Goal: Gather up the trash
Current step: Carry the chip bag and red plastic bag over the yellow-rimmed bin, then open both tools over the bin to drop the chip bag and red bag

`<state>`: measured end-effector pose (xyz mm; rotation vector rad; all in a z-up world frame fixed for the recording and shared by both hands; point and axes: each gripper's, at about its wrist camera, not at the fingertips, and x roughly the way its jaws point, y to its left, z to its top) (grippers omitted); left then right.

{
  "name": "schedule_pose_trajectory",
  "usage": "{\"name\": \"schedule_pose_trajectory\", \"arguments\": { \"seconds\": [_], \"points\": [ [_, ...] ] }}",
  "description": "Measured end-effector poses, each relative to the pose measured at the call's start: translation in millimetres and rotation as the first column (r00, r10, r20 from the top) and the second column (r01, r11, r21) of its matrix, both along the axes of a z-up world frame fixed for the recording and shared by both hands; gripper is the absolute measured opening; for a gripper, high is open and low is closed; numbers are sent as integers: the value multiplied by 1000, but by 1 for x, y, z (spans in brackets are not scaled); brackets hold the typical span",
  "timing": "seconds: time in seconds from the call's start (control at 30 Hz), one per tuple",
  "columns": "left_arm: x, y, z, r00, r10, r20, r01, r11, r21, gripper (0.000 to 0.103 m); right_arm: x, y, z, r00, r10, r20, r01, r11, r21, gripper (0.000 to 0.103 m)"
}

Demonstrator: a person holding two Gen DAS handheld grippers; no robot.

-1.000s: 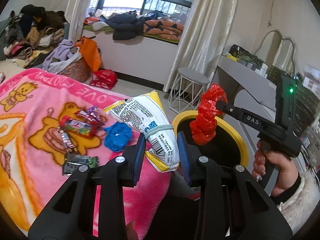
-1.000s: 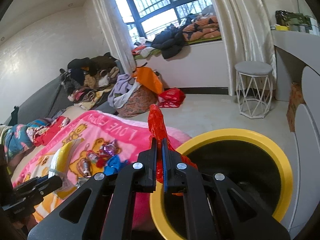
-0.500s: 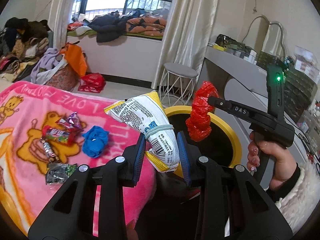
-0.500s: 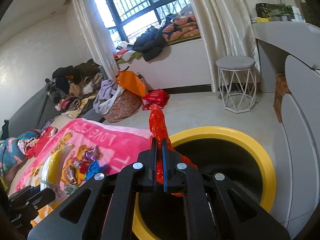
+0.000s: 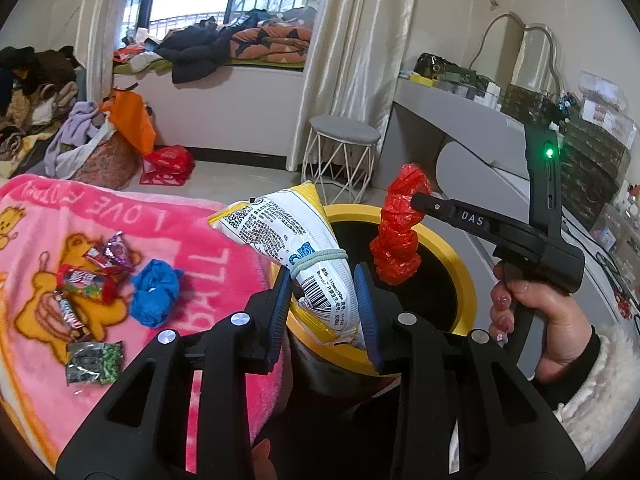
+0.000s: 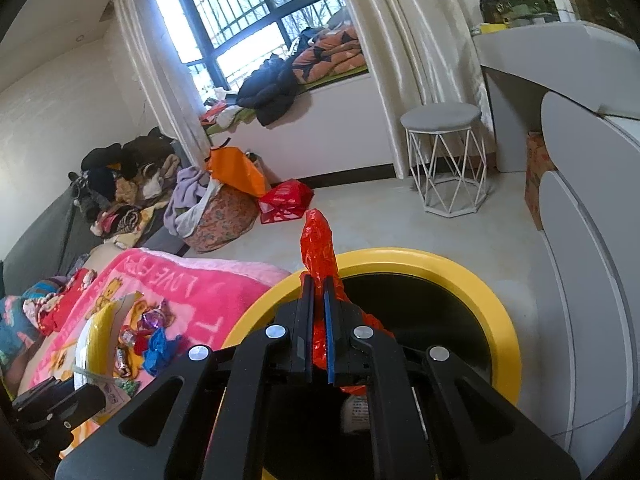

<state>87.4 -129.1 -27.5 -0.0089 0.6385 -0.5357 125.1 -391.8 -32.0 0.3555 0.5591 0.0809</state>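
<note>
My left gripper (image 5: 323, 280) is shut on a white and yellow snack bag (image 5: 298, 248) with a hair band round it, held at the near rim of the yellow-rimmed black bin (image 5: 466, 280). A twisted red plastic bag (image 6: 318, 246) is pinched in my shut right gripper (image 6: 318, 284) over the bin's opening (image 6: 424, 312); the left wrist view shows that red bag (image 5: 396, 240) hanging from the right gripper (image 5: 420, 200), which a hand (image 5: 544, 320) holds. Candy wrappers (image 5: 90, 276) and a blue crumpled scrap (image 5: 154, 292) lie on the pink blanket (image 5: 180, 220).
A white wire stool (image 5: 342, 160) stands past the bin by the curtain. A grey vanity desk (image 5: 472, 120) runs along the right. An orange bag (image 5: 132, 124), a red bag (image 5: 168, 164) and piled clothes (image 6: 132, 184) sit on the floor at the left.
Both grippers have shifted right toward the bin with their loads. The bin now looks larger and more central, and the blanket has slid left in both views.
</note>
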Motion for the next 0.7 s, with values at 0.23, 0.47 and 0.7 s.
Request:
{"name": "schedule_pose_trajectory", "arguments": {
  "seconds": [0.23,0.47,0.7],
  "points": [
    [8,-11,-5,1000,-23,-21,23,1000,5,26,1,-8,-3,1000,-20,-8,20,1000,13,5],
    [19,-24,-15,998,-53,-45,53,999,7,26,2,-15,-8,999,-33,-18,34,999,35,5],
    [31,-35,-28,992,-77,-103,77,997,-6,26,4,-20,-12,999,-42,-29,43,998,46,5]
  ]
}}
